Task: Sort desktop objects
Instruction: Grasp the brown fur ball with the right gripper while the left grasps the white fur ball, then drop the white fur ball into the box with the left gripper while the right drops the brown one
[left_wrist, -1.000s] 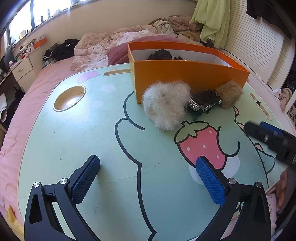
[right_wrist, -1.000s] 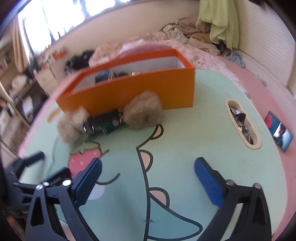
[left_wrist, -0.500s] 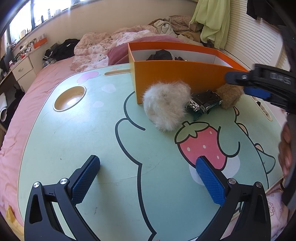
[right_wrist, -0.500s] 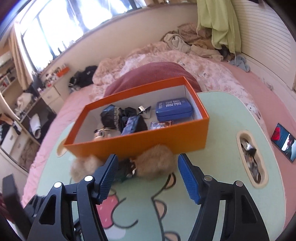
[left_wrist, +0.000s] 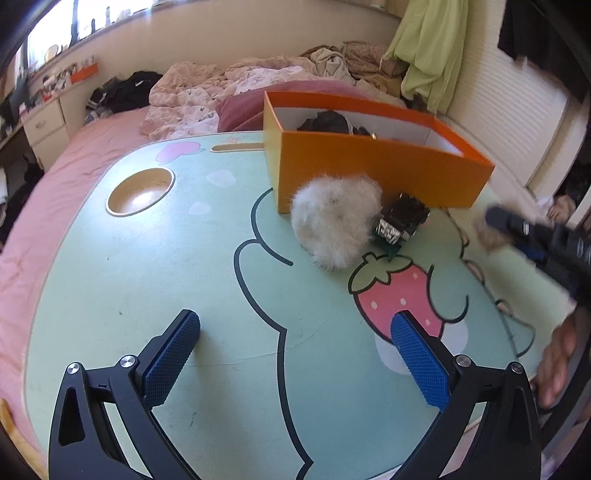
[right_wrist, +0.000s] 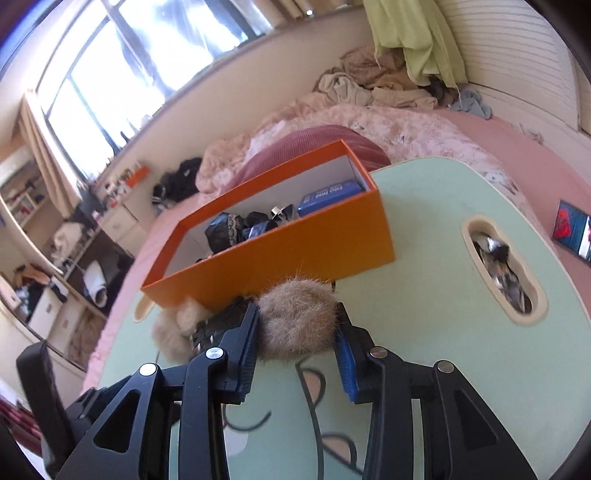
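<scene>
The left gripper (left_wrist: 295, 354) hovers over bare table (left_wrist: 147, 258) with its jaws spread wide and nothing between them, probably waiting its turn, since the white fluffy ball (left_wrist: 334, 219) and the toy car (left_wrist: 400, 221) lie well ahead of its fingertips against the orange box (left_wrist: 369, 173). The right gripper (right_wrist: 297, 332) has just closed its jaws on the brown fluffy ball (right_wrist: 299, 319), pads pressing into the fur from both sides. That ball sits directly below the box's front wall, so the grip looks set for a short lift over the rim.
</scene>
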